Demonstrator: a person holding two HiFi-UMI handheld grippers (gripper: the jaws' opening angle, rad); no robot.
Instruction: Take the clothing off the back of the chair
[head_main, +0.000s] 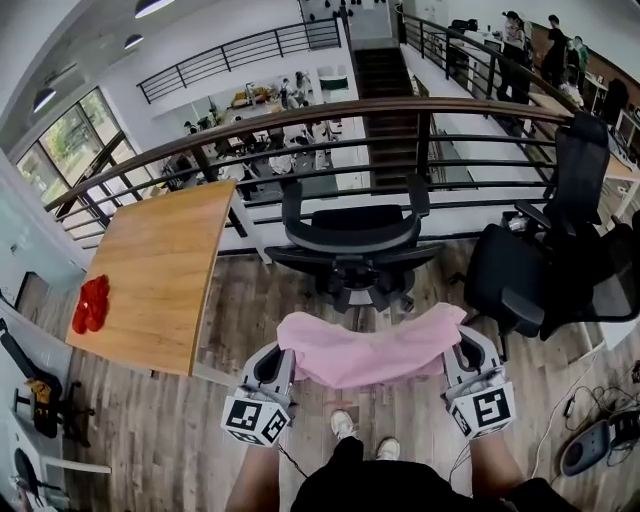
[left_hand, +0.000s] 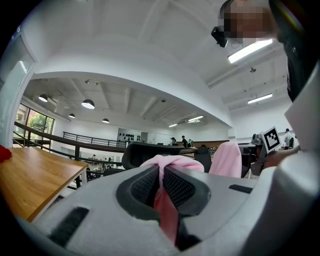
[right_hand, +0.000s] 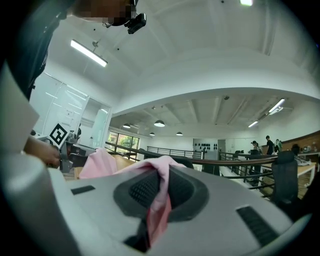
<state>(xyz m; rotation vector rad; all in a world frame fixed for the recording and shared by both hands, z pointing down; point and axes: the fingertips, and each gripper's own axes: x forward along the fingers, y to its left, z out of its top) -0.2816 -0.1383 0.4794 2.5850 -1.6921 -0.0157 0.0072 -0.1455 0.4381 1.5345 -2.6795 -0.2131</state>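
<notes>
A pink piece of clothing (head_main: 365, 350) hangs stretched between my two grippers, in front of the black office chair (head_main: 350, 243) and clear of its backrest. My left gripper (head_main: 281, 352) is shut on the garment's left end; in the left gripper view the pink cloth (left_hand: 165, 200) is pinched between the dark pads. My right gripper (head_main: 458, 345) is shut on the right end, and the cloth (right_hand: 159, 197) runs down between its pads too. Both grippers point level toward the chair.
A wooden table (head_main: 160, 270) with a red object (head_main: 90, 303) stands at the left. More black chairs (head_main: 545, 270) crowd the right. A curved railing (head_main: 300, 125) runs behind the chair. Cables and a grey device (head_main: 592, 440) lie on the floor at right.
</notes>
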